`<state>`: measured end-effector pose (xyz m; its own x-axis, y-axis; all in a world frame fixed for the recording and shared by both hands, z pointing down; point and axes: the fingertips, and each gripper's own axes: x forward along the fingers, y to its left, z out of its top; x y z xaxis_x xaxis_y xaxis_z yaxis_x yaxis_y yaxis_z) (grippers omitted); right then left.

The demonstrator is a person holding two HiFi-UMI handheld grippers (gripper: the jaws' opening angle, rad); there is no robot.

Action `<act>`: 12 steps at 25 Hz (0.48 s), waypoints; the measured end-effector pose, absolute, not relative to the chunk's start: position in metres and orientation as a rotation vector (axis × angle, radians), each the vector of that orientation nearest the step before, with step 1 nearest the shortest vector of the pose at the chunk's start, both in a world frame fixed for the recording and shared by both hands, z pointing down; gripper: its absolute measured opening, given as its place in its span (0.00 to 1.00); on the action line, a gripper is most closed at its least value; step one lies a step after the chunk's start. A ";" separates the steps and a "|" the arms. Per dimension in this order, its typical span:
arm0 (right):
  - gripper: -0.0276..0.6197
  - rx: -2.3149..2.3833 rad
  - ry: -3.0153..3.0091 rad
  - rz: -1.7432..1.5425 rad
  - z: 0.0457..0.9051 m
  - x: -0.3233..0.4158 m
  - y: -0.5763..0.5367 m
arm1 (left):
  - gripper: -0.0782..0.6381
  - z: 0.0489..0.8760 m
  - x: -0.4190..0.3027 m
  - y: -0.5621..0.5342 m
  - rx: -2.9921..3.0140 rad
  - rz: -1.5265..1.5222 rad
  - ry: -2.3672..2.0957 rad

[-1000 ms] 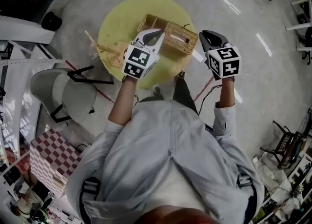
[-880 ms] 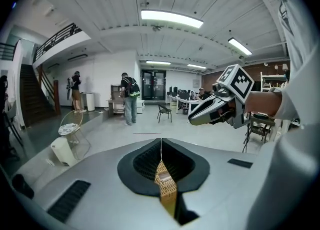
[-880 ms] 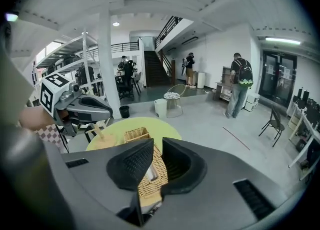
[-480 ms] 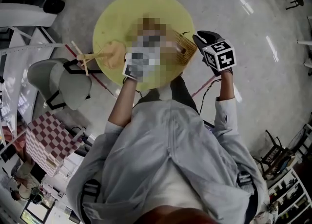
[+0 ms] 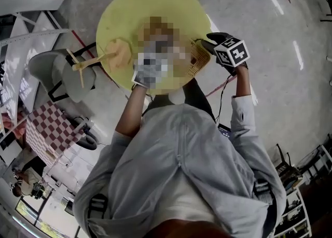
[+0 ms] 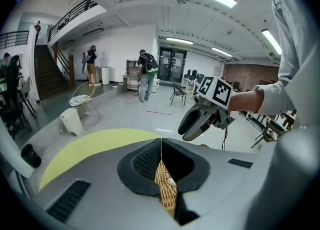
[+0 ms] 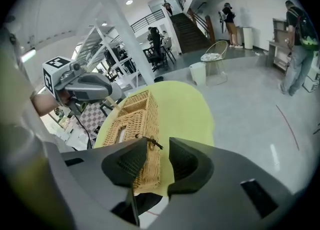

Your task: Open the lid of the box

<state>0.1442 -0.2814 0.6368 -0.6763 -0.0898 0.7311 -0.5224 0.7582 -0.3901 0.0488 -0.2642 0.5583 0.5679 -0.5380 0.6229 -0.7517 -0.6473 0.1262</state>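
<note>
A wicker box [image 7: 132, 124] lies on a round yellow table [image 5: 176, 3]; a mosaic patch hides most of it in the head view, leaving its right end [image 5: 199, 58] visible. My right gripper [image 5: 206, 45] is at that end. In the right gripper view its jaws [image 7: 157, 146] are opening, with the box's small dark latch peg [image 7: 150, 143] between them and no pad pressing on it. My left gripper [image 6: 161, 146] is shut on a wicker edge of the box [image 6: 166, 189]. The head view hides the left gripper under the patch.
A pale wooden object with sticks [image 5: 116, 55] lies on the table's left part. A grey chair [image 5: 57, 71] stands left of the table, with a checked cloth item [image 5: 49, 128] below it. Farther off are a wire side table [image 6: 82, 103] and people by the stairs.
My right gripper has moved left, from clear of the table to the box's right end. The left gripper has stayed on the box. The head camera has tilted.
</note>
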 end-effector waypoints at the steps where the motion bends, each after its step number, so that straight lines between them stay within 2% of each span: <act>1: 0.29 0.416 -2.228 0.784 0.643 0.144 -0.281 | 0.15 0.561 0.049 -0.266 2.415 0.783 -1.053; 12: 0.29 0.043 -2.241 0.881 0.679 0.132 -0.277 | 0.15 0.576 0.049 -0.274 2.323 0.790 -1.098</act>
<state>0.1319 -0.2774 0.6787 -0.7423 0.2162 0.6342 -0.2735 0.7662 -0.5814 0.0491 -0.2737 0.5758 0.5191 -0.5414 0.6614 -0.7990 -0.5821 0.1506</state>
